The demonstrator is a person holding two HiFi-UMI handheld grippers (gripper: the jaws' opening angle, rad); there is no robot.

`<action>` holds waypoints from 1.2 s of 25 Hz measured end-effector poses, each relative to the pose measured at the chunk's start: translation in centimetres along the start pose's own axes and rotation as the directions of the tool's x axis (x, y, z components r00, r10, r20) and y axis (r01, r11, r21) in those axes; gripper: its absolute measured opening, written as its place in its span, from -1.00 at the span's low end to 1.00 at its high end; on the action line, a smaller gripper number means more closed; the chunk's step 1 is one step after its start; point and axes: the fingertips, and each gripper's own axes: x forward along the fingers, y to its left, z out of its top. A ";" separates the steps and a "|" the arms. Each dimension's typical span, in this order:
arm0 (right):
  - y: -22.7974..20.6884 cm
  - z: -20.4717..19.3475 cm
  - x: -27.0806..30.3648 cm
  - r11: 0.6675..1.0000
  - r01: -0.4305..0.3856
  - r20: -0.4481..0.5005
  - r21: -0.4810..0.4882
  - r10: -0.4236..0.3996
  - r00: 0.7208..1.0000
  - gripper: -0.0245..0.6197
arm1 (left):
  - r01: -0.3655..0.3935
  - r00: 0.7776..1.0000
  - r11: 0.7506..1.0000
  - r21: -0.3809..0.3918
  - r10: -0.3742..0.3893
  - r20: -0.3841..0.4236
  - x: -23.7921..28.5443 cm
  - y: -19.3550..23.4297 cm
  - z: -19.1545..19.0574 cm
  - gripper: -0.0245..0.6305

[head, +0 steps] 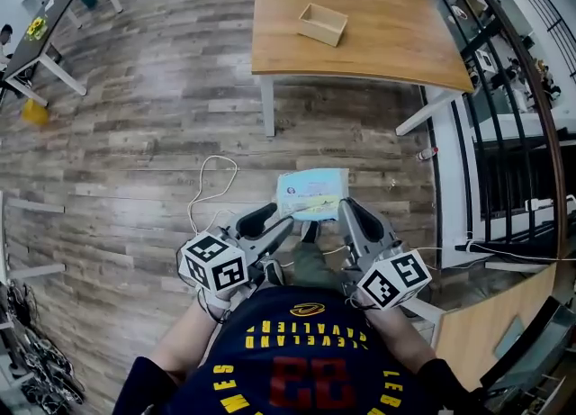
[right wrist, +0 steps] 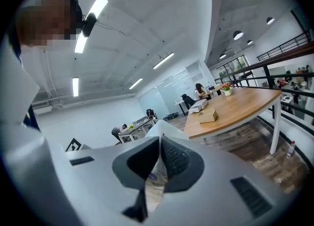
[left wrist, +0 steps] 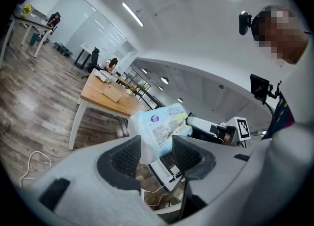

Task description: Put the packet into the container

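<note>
Pale blue packet [head: 312, 194] sits pinched in my right tool [right wrist: 159, 146], its jaws clenched on one edge. My left tool [left wrist: 156, 152] is released, jaws wide apart, with the packet's other edge loose between them. Well ahead of both tools, the container [head: 322, 23] rests on the surface [head: 396, 40].

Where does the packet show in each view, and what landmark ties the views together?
Head view: packet at low centre, over the floor.
Left gripper view: packet at centre, in the open left claw.
Right gripper view: packet at lower centre, pinched in the right claw.
Shared landmark: table.
</note>
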 end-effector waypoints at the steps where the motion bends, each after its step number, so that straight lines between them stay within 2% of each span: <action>1: -0.6 0.4 0.5 1.000 -0.009 0.002 0.005 0.009 1.000 -0.86 | -0.009 1.000 1.000 -0.006 0.009 0.004 0.9 0.4 0.4 -0.33; 4: -2.7 1.6 2.1 0.999 -0.031 -0.001 0.027 0.031 1.000 -0.87 | -0.033 0.999 0.998 -0.057 0.034 0.018 3.3 1.6 1.8 -0.33; 6: -4.0 2.6 3.1 0.998 -0.047 -0.004 0.034 0.047 0.999 -0.87 | -0.050 0.998 0.996 -0.067 0.052 0.022 4.6 2.2 2.9 -0.46; 7: -4.7 3.1 3.5 0.998 -0.056 -0.005 0.037 0.056 0.998 -0.87 | -0.063 0.998 0.996 -0.057 0.065 0.025 5.2 2.3 3.5 -0.54; 12: -7.6 5.2 5.4 0.994 -0.101 -0.013 0.041 0.101 0.995 -0.87 | -0.147 0.987 0.988 0.037 0.144 0.066 7.8 2.7 7.4 -0.67; 21: -11.9 7.1 7.7 0.986 -0.152 -0.030 0.070 0.154 0.988 -0.86 | -0.241 0.970 0.951 0.194 0.226 0.094 11.1 2.0 11.9 -0.72; 30: -13.8 7.5 9.0 0.981 -0.143 -0.030 0.132 0.148 0.989 -0.86 | -0.240 0.971 0.943 0.229 0.229 0.075 12.9 2.7 13.6 -0.73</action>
